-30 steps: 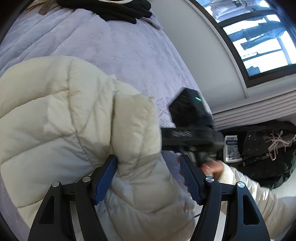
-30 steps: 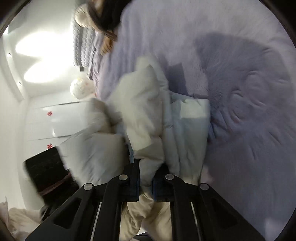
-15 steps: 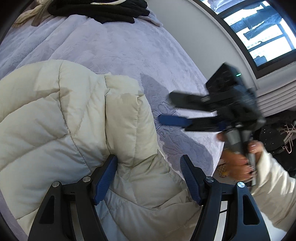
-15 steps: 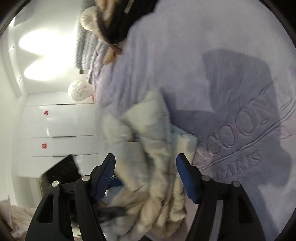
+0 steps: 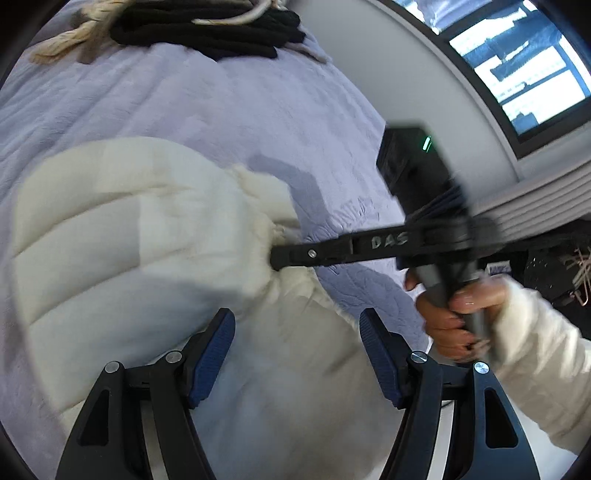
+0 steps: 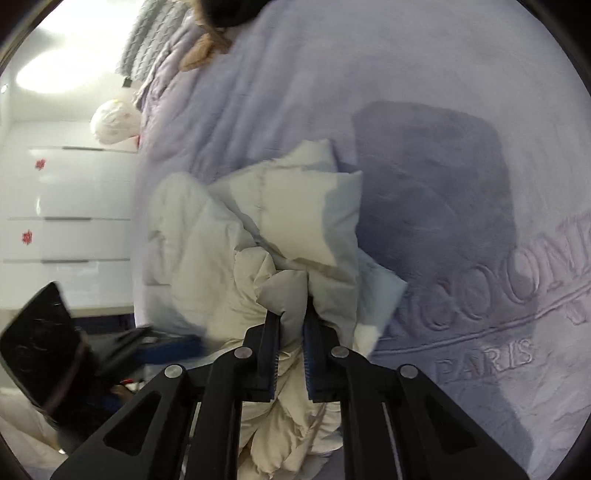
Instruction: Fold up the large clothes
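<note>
Two grippers, R gripper (image 6: 291,321) fingers pinching jacket (image 6: 258,229) fold, L gripper (image 5: 297,354) fingers apart above jacket

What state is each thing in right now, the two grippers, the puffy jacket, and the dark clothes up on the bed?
Left gripper: open, jaws either side of the jacket.
Right gripper: shut on a jacket fold.
White puffer jacket: bunched, partly folded on the bedspread.
Black clothes: piled at the far edge.

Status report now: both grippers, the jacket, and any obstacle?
Left gripper open over the cream puffer jacket. Right gripper shut on a jacket fold. Jacket bunched on the lilac bedspread. No obstacle seen.
</note>
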Demonstrator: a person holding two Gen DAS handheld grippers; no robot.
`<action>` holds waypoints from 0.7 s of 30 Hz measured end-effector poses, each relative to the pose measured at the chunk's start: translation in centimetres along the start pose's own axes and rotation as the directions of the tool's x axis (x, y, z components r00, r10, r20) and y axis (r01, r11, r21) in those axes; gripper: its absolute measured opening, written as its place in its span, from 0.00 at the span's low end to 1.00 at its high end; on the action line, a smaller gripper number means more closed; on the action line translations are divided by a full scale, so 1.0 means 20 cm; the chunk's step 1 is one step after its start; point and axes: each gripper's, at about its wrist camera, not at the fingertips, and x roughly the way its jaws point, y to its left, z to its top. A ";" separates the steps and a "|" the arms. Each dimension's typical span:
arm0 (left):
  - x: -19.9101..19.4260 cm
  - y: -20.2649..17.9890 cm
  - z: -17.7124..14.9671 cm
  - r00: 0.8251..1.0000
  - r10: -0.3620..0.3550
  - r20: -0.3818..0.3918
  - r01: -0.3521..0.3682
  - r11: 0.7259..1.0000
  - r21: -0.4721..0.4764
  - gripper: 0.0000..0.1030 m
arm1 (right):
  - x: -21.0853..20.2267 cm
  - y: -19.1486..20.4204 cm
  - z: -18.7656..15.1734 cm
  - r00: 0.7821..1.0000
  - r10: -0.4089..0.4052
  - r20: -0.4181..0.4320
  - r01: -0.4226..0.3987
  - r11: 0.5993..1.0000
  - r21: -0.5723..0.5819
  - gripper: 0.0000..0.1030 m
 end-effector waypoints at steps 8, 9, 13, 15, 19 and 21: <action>-0.39 0.48 -0.12 0.997 -0.033 0.075 0.052 0.962 -0.268 0.68 | 0.06 -0.05 -0.03 1.000 0.005 0.001 -0.005 1.000 0.009 0.11; -0.40 0.57 -0.14 0.994 -0.077 0.073 0.096 0.942 -0.322 0.68 | 0.06 -0.06 -0.03 1.000 0.004 0.003 -0.004 1.000 0.009 0.11; -0.32 0.83 -0.24 0.962 -0.255 0.099 0.271 0.839 -0.471 0.68 | 0.07 -0.01 -0.03 1.000 0.013 0.009 -0.013 1.000 0.017 0.11; -0.26 0.85 -0.24 0.951 -0.293 0.098 0.304 0.831 -0.466 0.68 | 0.08 -0.02 -0.04 1.000 0.019 0.013 -0.020 0.999 0.025 0.11; -0.15 0.84 -0.23 0.959 -0.281 0.047 0.274 0.864 -0.423 0.77 | 0.09 -0.05 -0.05 0.999 0.029 0.021 -0.030 0.999 0.037 0.10; -0.12 0.80 -0.21 0.967 -0.255 0.023 0.242 0.883 -0.403 0.78 | 0.10 -0.06 -0.06 0.999 0.035 0.023 -0.036 0.998 0.044 0.10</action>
